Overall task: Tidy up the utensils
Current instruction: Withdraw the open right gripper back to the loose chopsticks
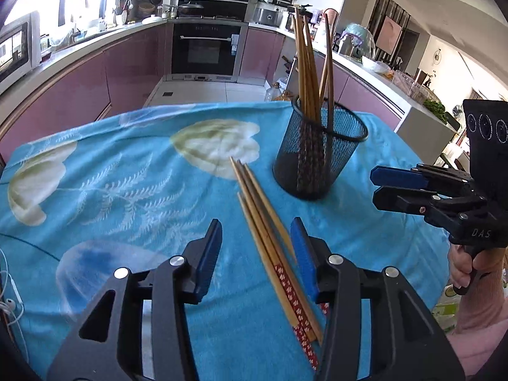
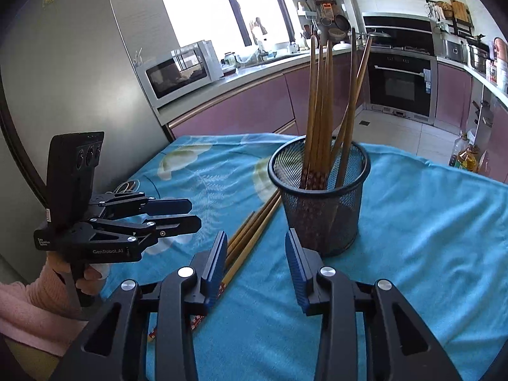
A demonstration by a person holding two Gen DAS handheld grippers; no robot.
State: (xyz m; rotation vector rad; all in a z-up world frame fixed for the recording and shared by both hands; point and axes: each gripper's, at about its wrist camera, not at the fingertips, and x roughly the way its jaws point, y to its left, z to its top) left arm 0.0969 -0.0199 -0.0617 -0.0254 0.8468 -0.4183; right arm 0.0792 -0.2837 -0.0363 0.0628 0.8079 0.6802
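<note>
Several wooden chopsticks with red patterned ends (image 1: 270, 241) lie loose on the blue cloth, left of a black mesh holder (image 1: 319, 155). The holder stands upright and has several chopsticks (image 1: 306, 63) in it. My left gripper (image 1: 256, 244) is open and empty, its jaws hovering over the loose chopsticks. My right gripper (image 2: 255, 258) is open and empty in front of the holder (image 2: 320, 197), with the loose chopsticks (image 2: 250, 238) by its left finger. Each gripper shows in the other's view: the right one (image 1: 376, 187), the left one (image 2: 193, 214).
The table is covered by a blue floral cloth (image 1: 127, 174). White cables (image 1: 9, 292) lie at its left edge. Behind are pink kitchen cabinets, an oven (image 1: 206, 47), a microwave (image 2: 181, 73) and a grey fridge (image 2: 79, 63).
</note>
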